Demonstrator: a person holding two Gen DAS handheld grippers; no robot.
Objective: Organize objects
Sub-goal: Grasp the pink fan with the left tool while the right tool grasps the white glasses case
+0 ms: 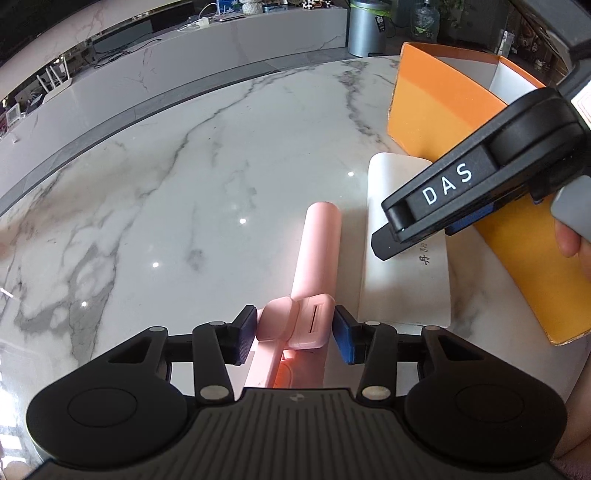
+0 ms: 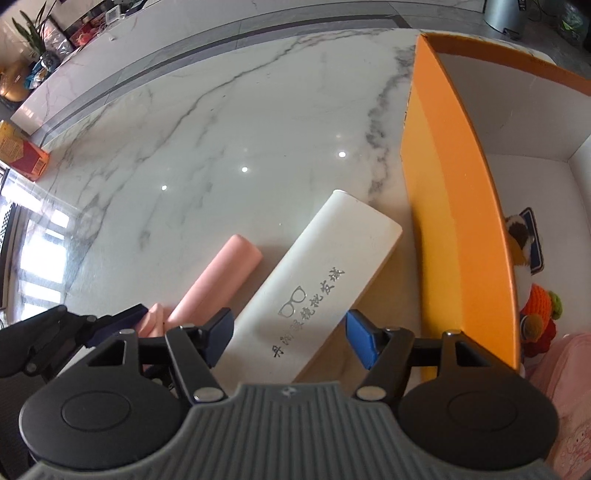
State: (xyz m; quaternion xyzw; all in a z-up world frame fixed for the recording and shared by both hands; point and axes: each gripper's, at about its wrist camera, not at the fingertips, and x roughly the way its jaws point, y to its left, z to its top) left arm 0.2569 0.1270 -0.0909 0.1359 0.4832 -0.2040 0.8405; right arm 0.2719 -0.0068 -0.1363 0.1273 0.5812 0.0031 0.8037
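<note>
A pink handheld device (image 1: 317, 254) with a folded head lies on the marble table (image 1: 184, 184). My left gripper (image 1: 295, 336) straddles that head, and both blue pads touch its sides. Right beside it lies a white glasses case (image 2: 314, 284) with silver print. My right gripper (image 2: 291, 336) hangs over the case's near end, jaws wide, a gap between each pad and the case. In the left wrist view it comes in from the upper right above the white case (image 1: 402, 273). An open orange box (image 2: 454, 221) stands to the right of the case.
Soft toys, one an orange crocheted piece (image 2: 543, 314), lie inside the box. Pink cloth (image 2: 569, 387) shows at the lower right. Beyond the table's far edge stand a grey bin (image 1: 365, 29) and a low marble ledge (image 1: 221, 40); a red carton (image 2: 22, 155) sits at far left.
</note>
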